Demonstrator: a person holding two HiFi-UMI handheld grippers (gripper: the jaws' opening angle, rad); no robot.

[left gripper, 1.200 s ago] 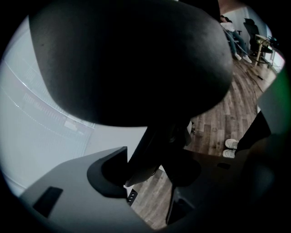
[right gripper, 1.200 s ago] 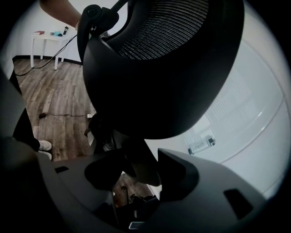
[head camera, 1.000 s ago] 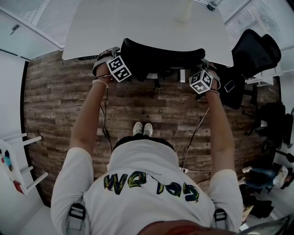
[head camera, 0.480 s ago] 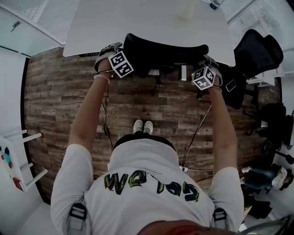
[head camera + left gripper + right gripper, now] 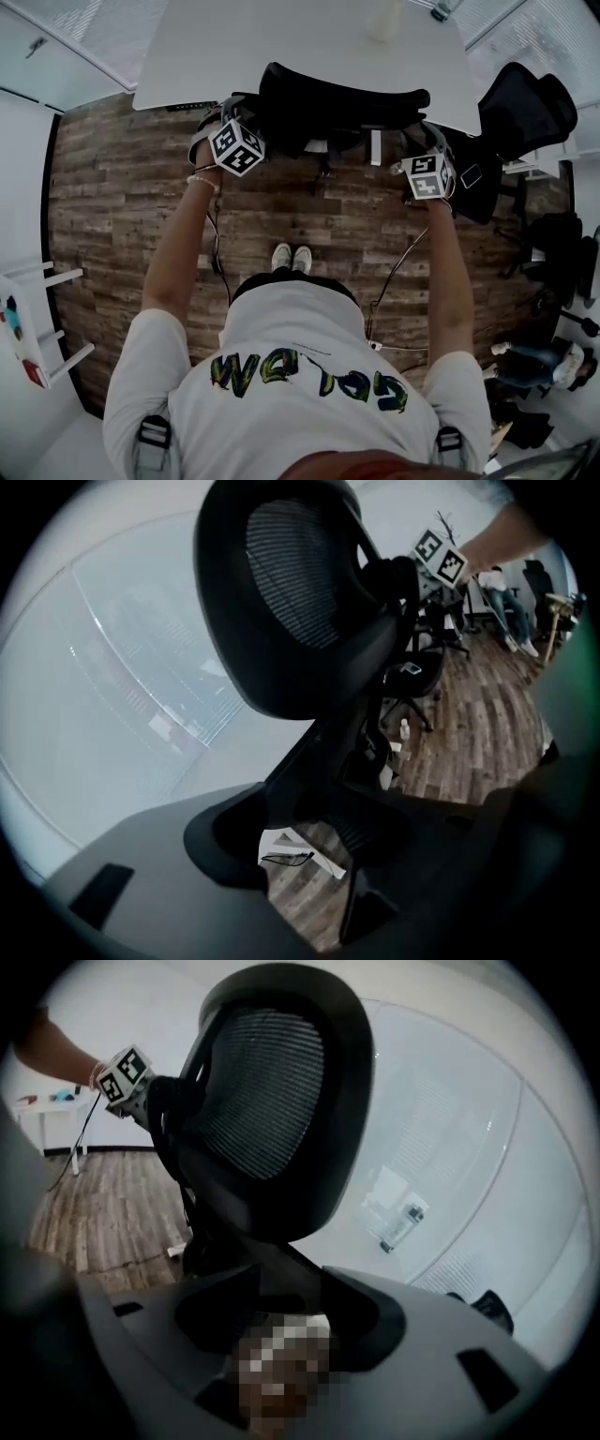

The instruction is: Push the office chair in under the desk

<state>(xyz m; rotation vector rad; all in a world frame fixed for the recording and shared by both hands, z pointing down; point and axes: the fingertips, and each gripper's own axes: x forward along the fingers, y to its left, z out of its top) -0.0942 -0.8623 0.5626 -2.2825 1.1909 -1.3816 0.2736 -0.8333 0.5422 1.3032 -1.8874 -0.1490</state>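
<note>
The black mesh office chair (image 5: pixel 342 98) stands with its seat under the white desk (image 5: pixel 281 47); only its backrest top shows. My left gripper (image 5: pixel 242 127) is at the backrest's left edge and my right gripper (image 5: pixel 420 150) at its right edge. In the left gripper view the chair (image 5: pixel 300 592) rises ahead, and its frame runs down between the jaws of the left gripper (image 5: pixel 309 855). The right gripper view shows the same chair (image 5: pixel 272 1101) with its frame between the right gripper's (image 5: pixel 281 1335) jaws. Both pairs of jaws are closing but still stand wide; I see no pad pressing.
A second black chair (image 5: pixel 520 103) stands just right of the desk, close to my right gripper. A bottle (image 5: pixel 380 19) sits on the desk. A white shelf (image 5: pixel 33 328) is at far left, cables (image 5: pixel 217 253) lie on the wood floor, and clutter (image 5: pixel 544 366) fills the lower right.
The chair has slid a little further under the desk. Both grippers have drawn back toward me along the backrest edges, and their marker cubes have turned.
</note>
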